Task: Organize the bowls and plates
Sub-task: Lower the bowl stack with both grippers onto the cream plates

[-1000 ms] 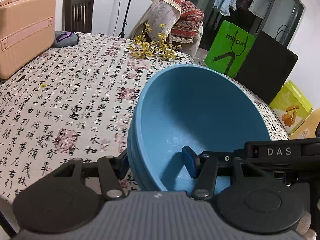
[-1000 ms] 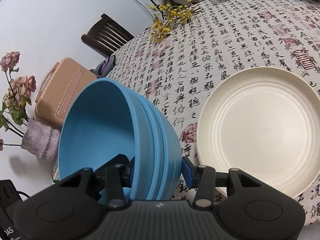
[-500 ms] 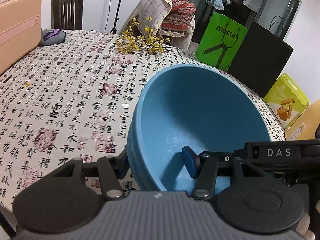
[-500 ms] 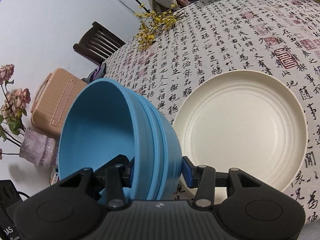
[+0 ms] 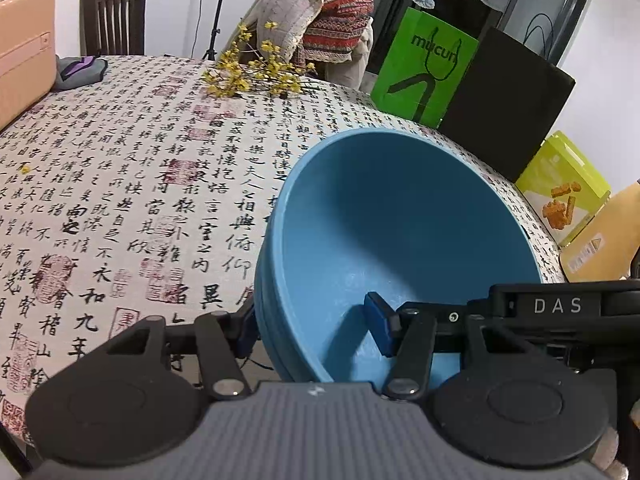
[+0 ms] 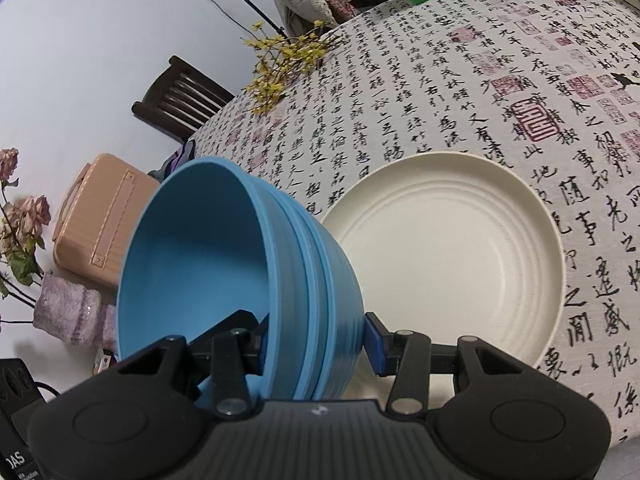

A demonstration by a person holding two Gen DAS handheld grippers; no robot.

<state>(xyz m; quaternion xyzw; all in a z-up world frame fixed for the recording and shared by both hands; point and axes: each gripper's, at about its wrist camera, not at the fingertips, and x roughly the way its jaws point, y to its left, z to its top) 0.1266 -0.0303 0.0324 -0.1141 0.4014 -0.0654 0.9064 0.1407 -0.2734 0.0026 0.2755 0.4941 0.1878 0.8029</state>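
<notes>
A stack of blue bowls (image 5: 400, 240) is held in the air between both grippers, tilted. My left gripper (image 5: 312, 328) is shut on the stack's wall, one pad inside, one outside. My right gripper (image 6: 316, 340) is shut on the opposite wall of the same blue bowls (image 6: 240, 280). A cream plate (image 6: 448, 260) lies flat on the calligraphy tablecloth (image 6: 480, 80) just right of and below the bowls. The other gripper's black body (image 5: 560, 304) shows at the right of the left wrist view.
Yellow flower sprigs (image 5: 256, 76) lie at the table's far side. A peach case (image 5: 24, 48) sits at the left, with a vase of dried roses (image 6: 64, 312) near it. A green bag (image 5: 424, 68), a black bag (image 5: 504, 100) and yellow boxes (image 5: 560, 188) stand along the right edge. Chairs stand behind.
Both grippers have carried the bowl stack toward the cream plate, which now sits closer and more underneath in the right wrist view. The grips have not changed.
</notes>
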